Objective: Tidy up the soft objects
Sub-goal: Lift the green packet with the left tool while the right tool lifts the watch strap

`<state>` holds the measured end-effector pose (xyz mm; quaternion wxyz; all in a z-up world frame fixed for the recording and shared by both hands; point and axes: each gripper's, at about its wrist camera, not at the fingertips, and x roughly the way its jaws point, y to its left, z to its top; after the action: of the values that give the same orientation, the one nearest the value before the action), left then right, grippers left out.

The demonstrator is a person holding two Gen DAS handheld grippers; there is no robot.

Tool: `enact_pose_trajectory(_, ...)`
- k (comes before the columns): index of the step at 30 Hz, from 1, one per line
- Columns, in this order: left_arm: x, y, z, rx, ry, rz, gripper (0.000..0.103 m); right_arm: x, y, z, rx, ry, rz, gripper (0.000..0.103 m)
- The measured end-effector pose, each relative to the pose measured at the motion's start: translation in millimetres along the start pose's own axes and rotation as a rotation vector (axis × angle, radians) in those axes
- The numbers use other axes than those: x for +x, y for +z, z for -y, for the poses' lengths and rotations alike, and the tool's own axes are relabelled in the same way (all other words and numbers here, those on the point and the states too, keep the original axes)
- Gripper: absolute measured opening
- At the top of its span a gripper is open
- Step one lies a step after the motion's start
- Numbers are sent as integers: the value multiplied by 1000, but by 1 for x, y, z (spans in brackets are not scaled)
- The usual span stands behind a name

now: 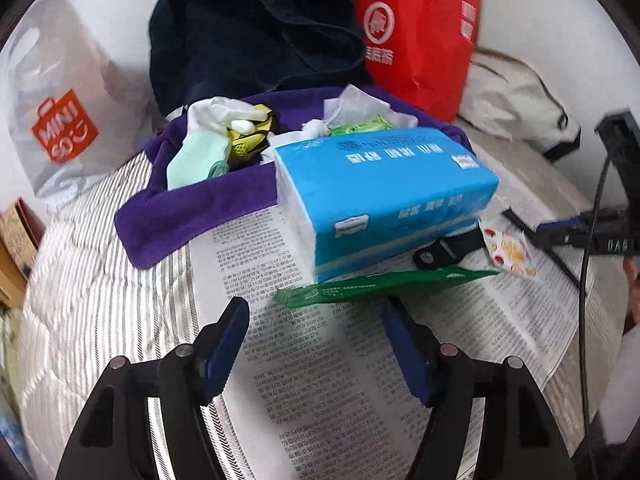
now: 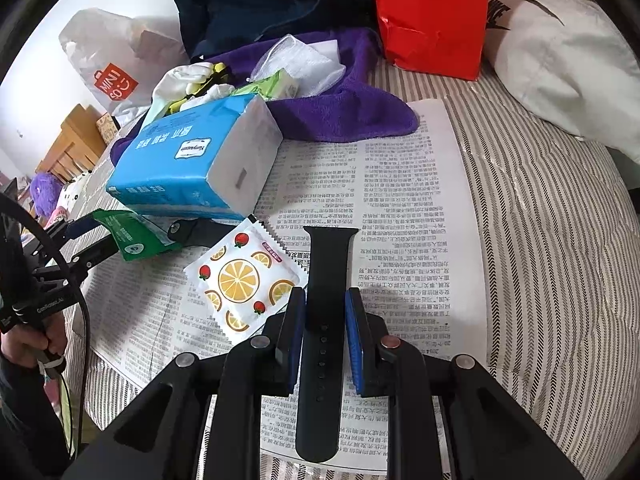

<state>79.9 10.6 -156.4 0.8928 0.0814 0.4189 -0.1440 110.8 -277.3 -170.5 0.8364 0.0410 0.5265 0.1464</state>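
My left gripper (image 1: 316, 320) is open above the newspaper (image 1: 320, 380), its blue pads wide apart. A green packet (image 1: 380, 286) lies flat just beyond the tips, untouched by the pads, partly under a blue tissue pack (image 1: 380, 196). The tissue pack leans on a purple towel (image 1: 192, 208) that holds white and mint socks (image 1: 200, 148) and a yellow-black item (image 1: 248, 136). My right gripper (image 2: 326, 296) is shut on a black watch strap (image 2: 328, 256) lying lengthwise on the paper. A fruit-print sachet (image 2: 244, 280) sits to its left.
A red paper bag (image 2: 432, 12), a dark blue garment (image 1: 248, 32) and a white shopping bag (image 1: 60, 100) stand behind the towel. A white cushion (image 2: 560, 60) lies at the right on striped bedding (image 2: 540, 240). A second black strap piece (image 2: 192, 232) pokes from under the tissue pack.
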Motion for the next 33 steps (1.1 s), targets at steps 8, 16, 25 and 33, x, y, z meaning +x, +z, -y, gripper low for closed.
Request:
enact_pose_trajectory(8,6,7,19,138,30,-21,68,0,0,-1,0,6,0,20)
enact_pose_trajectory(16,9,13,25,136,-25,-29,27,-1,-3,1,7,8,2,20)
enact_pose_trajectory(25,-7,-11,18,51,-138,-35,10,-4,-7,1,-1,8,3,20)
enact_pose_trajectory(33,-29,-24,-5,-55,-149,13,10,-12,-6,-1,15,28,31,20)
